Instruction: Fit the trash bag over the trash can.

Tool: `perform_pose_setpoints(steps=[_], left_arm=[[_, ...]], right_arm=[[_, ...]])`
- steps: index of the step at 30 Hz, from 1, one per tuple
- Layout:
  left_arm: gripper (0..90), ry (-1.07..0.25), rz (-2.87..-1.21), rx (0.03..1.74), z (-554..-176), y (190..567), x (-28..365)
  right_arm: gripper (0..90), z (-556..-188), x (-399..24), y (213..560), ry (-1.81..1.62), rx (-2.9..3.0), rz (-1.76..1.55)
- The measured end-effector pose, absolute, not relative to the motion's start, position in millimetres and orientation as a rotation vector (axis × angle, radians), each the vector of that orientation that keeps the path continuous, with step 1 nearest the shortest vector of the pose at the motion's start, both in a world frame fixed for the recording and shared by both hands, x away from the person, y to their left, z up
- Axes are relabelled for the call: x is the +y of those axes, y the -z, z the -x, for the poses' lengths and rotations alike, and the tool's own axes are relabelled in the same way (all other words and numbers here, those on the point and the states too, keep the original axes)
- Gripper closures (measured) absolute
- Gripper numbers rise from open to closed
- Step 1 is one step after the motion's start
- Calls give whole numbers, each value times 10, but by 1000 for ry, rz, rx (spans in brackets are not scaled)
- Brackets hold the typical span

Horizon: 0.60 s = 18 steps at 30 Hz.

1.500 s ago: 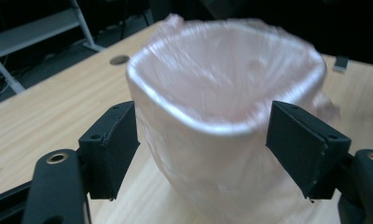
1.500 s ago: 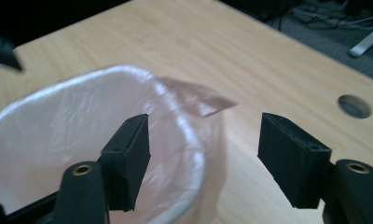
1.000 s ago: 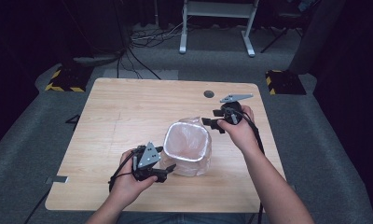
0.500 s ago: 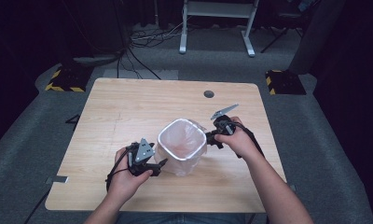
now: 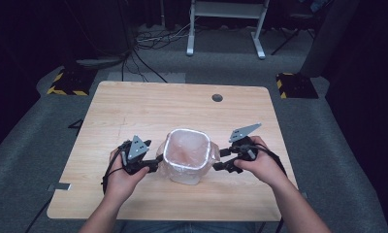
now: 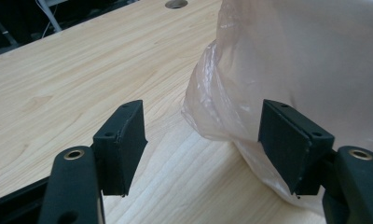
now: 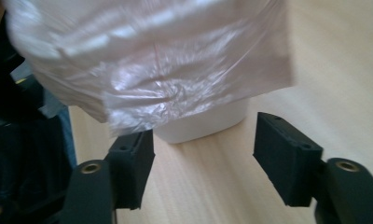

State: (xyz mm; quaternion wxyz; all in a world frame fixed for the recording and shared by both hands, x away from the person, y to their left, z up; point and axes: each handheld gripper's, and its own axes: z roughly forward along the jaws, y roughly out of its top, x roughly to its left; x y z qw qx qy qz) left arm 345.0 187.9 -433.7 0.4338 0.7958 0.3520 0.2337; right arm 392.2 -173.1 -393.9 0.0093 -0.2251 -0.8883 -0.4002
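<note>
Bin, white, lined with a thin clear bag, stands upright on the table, in its near half, roughly midway between left and right edges. Bag is folded over the rim and hangs loose down the outside walls.

Versus one second ago: bin sits closer to the near edge and a little left of its former spot. Half a second ago it was already about here. Bag overhang now looks evened out around the rim.

Left gripper is at the bin's left wall, low down. In the left gripper view the jaws stand apart; one pad lies against the bag's hanging fold, the other is clear of it over bare wood. No pinch on the film. Jaws have closed slightly over the last second. The hand has shifted right, toward the bin.

Right gripper is at the bin's right wall. One second ago it was farther back, near the bin's far right corner; now it is beside the bin, level with the left gripper. Its jaws closed and have just reopened; in the right gripper view they stand wide, with bag and bin base beyond the pads and nothing gripped.

Grommet hole near the far edge, unchanged.
</note>
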Motion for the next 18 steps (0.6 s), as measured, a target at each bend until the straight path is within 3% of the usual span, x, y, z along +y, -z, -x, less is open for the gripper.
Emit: perform_pose_setpoints(steps=[7, 9, 11, 14, 16, 18], left_arm=[[315, -545, -2010, 810, -3287, 4326, 1857], [318, -538, -2020, 797, -3288, 4343, 1837], [329, -532, -2026, 794, -3306, 4364, 1826], [356, -521, -2033, 783, -3329, 4392, 1822], [413, -508, -2043, 765, -3336, 4401, 1824], [420, -508, -2054, 744, -3335, 4408, 1814]], right_arm=[[277, -3741, -1703, 3745, 1373, -2813, 610], [309, -3729, -1671, 3722, 1383, -2846, 595], [549, -3744, -1638, 3732, 1375, -2879, 575], [823, -3763, -1582, 3797, 1322, -2917, 531], [898, -3764, -1560, 3854, 1291, -2950, 543], [900, -3767, -1552, 3919, 1270, -2967, 571]])
